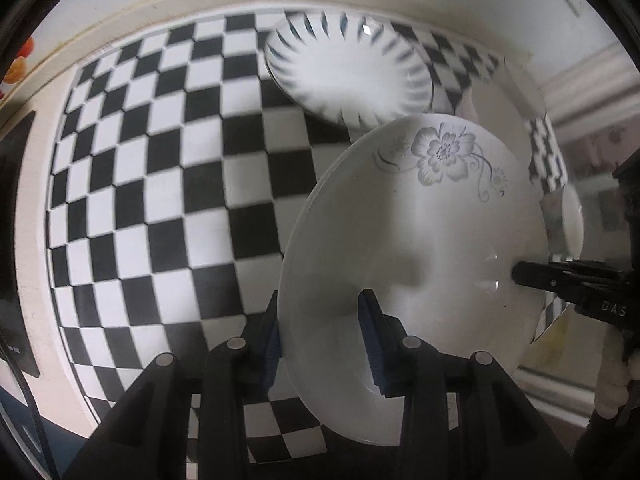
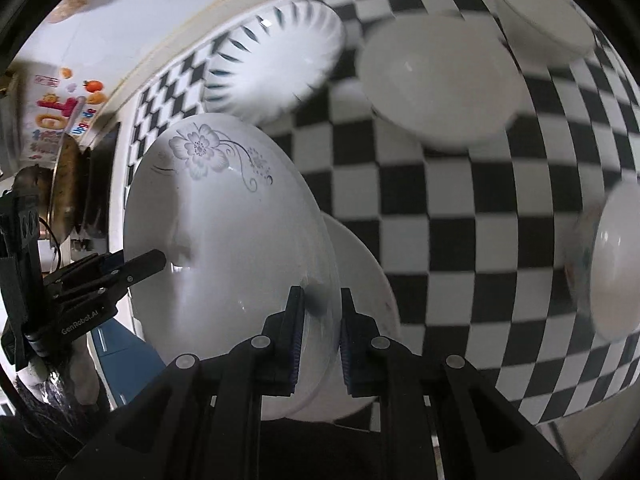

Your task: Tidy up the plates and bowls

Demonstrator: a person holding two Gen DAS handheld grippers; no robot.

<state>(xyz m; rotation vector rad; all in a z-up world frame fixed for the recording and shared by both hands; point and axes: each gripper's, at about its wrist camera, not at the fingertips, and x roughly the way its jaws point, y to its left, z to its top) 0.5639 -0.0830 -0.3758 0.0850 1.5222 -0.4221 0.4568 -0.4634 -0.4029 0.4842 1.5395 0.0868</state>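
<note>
Both tools, left (image 1: 324, 336) and right (image 2: 318, 332), clamp opposite rims of the tilted floral plate (image 2: 224, 240).

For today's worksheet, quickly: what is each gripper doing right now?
Left gripper: shut on the flowered plate, at its left rim.
Right gripper: shut on the same plate, at its opposite rim.

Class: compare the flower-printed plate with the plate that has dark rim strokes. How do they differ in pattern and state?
The flower plate has one floral print; the striped plate has strokes all around its rim. The flower plate is gripped by the left gripper and right gripper; the striped plate lies free on the checkered cloth. Both are white.
</note>
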